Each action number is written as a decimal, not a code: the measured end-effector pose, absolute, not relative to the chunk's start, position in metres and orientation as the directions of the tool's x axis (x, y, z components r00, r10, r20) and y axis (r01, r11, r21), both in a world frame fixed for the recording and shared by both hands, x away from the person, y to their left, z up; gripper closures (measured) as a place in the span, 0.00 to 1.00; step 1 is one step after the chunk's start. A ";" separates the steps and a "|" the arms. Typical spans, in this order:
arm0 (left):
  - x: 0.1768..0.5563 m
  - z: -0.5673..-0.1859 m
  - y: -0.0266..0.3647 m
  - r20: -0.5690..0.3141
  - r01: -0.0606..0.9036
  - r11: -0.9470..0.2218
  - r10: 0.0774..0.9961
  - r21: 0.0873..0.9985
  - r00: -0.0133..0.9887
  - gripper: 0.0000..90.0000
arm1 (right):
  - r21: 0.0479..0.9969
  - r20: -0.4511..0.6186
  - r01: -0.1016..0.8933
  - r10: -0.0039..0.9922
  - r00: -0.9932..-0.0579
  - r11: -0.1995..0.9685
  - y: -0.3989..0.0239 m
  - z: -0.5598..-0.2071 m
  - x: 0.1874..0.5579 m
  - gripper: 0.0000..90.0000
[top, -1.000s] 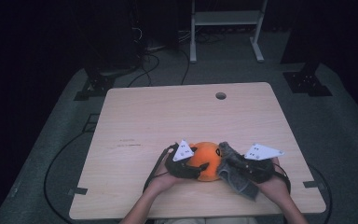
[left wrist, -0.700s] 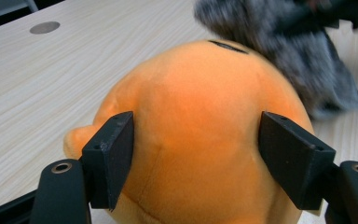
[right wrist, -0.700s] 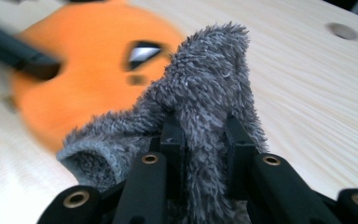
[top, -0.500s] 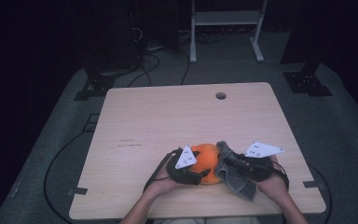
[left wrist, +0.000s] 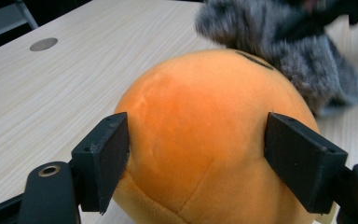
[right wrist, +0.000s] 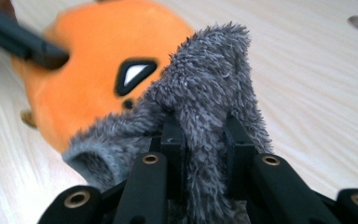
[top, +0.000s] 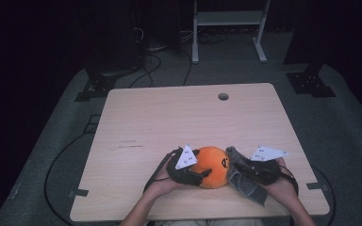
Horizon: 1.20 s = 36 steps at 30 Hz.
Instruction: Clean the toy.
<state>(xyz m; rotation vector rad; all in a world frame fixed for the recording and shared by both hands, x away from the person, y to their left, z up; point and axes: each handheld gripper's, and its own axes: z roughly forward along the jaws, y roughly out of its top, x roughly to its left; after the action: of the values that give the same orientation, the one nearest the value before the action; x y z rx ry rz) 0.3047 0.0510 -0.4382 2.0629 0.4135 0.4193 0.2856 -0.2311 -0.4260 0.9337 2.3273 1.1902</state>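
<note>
High view is showing the orange plush ball (top: 213,165) sitting at the table's (top: 169,122) six o'clock edge. The left gripper (top: 195,175) is straddling it, jaws just opening, barely touching. The right gripper (top: 245,168) is pinching the grey fuzzy cloth (top: 247,186) at three o'clock; the cloth is not yet pulled away.

An orange plush ball (top: 213,165) rests on the wooden table (top: 169,122) in the lower centre of the frame. The left gripper (top: 203,173) meets its left side. The right gripper (top: 239,165), at the ball's right, is clamped on a grey fuzzy cloth (top: 246,186) touching the ball.
</note>
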 end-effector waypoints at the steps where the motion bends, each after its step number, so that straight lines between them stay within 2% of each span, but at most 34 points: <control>1: 0.304 -0.438 0.051 0.132 0.115 -0.491 0.440 0.864 0.888 0.26 | 0.831 -0.014 0.374 0.688 -0.726 0.412 -0.229 -0.421 0.284 0.82; 4: 0.303 -0.432 0.053 0.131 0.092 -0.490 0.402 0.867 0.906 0.24 | 0.843 -0.023 0.328 0.639 -0.768 0.425 -0.211 -0.413 0.281 0.82; 6: 0.304 -0.424 0.058 0.131 0.079 -0.465 0.402 0.882 0.906 0.20 | 0.822 -0.091 0.294 0.623 -0.777 0.488 -0.200 -0.418 0.279 0.82; 8: 0.306 -0.415 0.062 0.106 0.094 -0.423 0.426 0.901 0.898 0.14 | 0.819 -0.110 0.276 0.609 -0.785 0.504 -0.199 -0.420 0.274 0.82; 11: 0.311 -0.420 0.059 0.101 0.148 -0.483 0.452 0.863 0.886 0.11 | 0.815 -0.123 0.259 0.592 -0.796 0.518 -0.201 -0.422 0.267 0.82; 12: 0.312 -0.425 0.058 0.083 0.166 -0.492 0.445 0.855 0.892 0.12 | 0.815 -0.111 0.268 0.593 -0.798 0.513 -0.204 -0.423 0.267 0.82; 14: 0.312 -0.432 0.055 0.039 0.197 -0.488 0.432 0.851 0.901 0.18 | 0.820 -0.077 0.287 0.592 -0.802 0.495 -0.209 -0.424 0.269 0.82; 16: 0.310 -0.432 0.053 0.064 0.173 -0.499 0.423 0.849 0.904 0.23 | 0.814 -0.060 0.325 0.627 -0.777 0.481 -0.218 -0.426 0.273 0.82; 17: 0.308 -0.432 0.053 0.078 0.157 -0.507 0.412 0.847 0.908 0.23 | 0.800 -0.075 0.344 0.650 -0.756 0.492 -0.223 -0.427 0.276 0.82; 19: 0.305 -0.432 0.052 0.112 0.120 -0.526 0.389 0.842 0.915 0.24 | 0.801 -0.040 0.380 0.676 -0.736 0.462 -0.232 -0.428 0.280 0.82; 23: 0.298 -0.432 0.048 0.178 0.044 -0.555 0.340 0.831 0.924 0.25 | 0.848 -0.013 0.317 0.614 -0.789 0.425 -0.221 -0.411 0.273 0.82; 25: 0.297 -0.431 0.049 0.194 0.035 -0.573 0.332 0.819 0.923 0.25 | 0.838 -0.060 0.286 0.600 -0.798 0.464 -0.210 -0.410 0.272 0.82; 32: 0.295 -0.431 0.049 0.200 0.024 -0.572 0.326 0.820 0.924 0.26 | 0.810 -0.002 0.398 0.680 -0.733 0.431 -0.235 -0.428 0.285 0.82; 36: 0.294 -0.432 0.046 0.205 0.016 -0.569 0.322 0.822 0.925 0.25 | 0.863 0.030 0.332 0.616 -0.787 0.382 -0.227 -0.408 0.275 0.82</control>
<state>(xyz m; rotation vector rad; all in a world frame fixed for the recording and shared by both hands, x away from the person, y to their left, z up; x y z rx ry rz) 0.2942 0.0465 -0.4321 2.1458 0.2393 0.4155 0.2746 -0.2269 -0.4080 0.8325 2.3497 1.3632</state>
